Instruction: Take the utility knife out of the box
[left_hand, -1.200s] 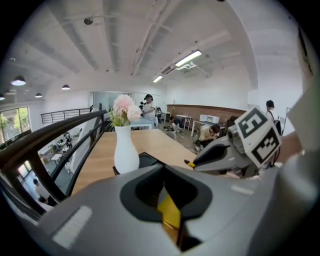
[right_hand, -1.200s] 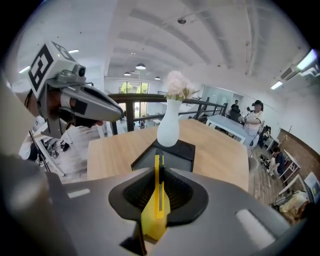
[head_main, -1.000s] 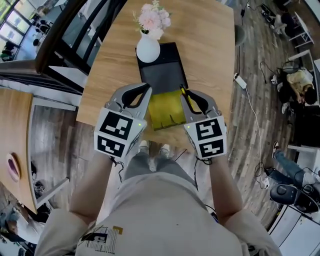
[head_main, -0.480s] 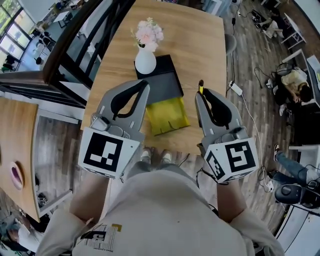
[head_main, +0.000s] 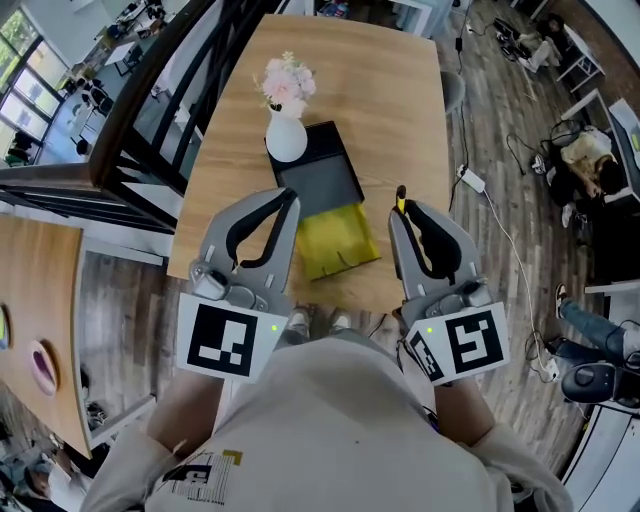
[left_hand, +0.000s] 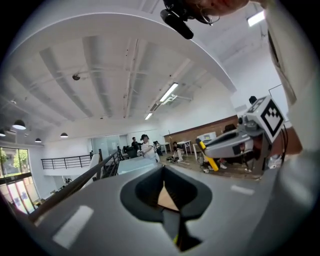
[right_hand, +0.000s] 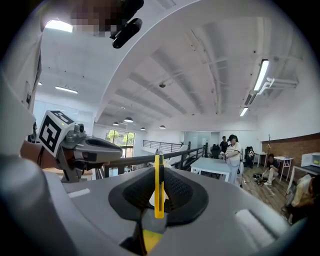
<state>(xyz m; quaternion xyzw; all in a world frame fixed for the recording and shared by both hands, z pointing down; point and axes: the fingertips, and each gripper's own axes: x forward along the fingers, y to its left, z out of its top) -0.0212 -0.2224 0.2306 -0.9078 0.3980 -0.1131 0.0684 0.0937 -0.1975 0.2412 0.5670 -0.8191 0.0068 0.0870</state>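
Observation:
The yellow utility knife (right_hand: 159, 187) stands upright between the jaws of my right gripper (head_main: 404, 207), which is shut on it. Its tip (head_main: 401, 194) pokes out past the fingertips. The opened box lies on the wooden table (head_main: 395, 110) below: a black part (head_main: 318, 168) and a yellow-lined part (head_main: 335, 240) nearer the front edge. My left gripper (head_main: 289, 198) hangs to the left of the box, shut with nothing in it. Both grippers are held high above the table's near edge. The left gripper view shows my right gripper (left_hand: 235, 142) with the knife (left_hand: 209, 156).
A white vase (head_main: 285, 142) with pink flowers stands on the far end of the black part. A dark railing (head_main: 150, 110) runs along the table's left side. A cable and power strip (head_main: 470, 180) lie on the floor to the right. People sit at desks farther off.
Both grippers have risen from the box toward the camera and spread apart. The right one carried the knife up out of the yellow-lined part.

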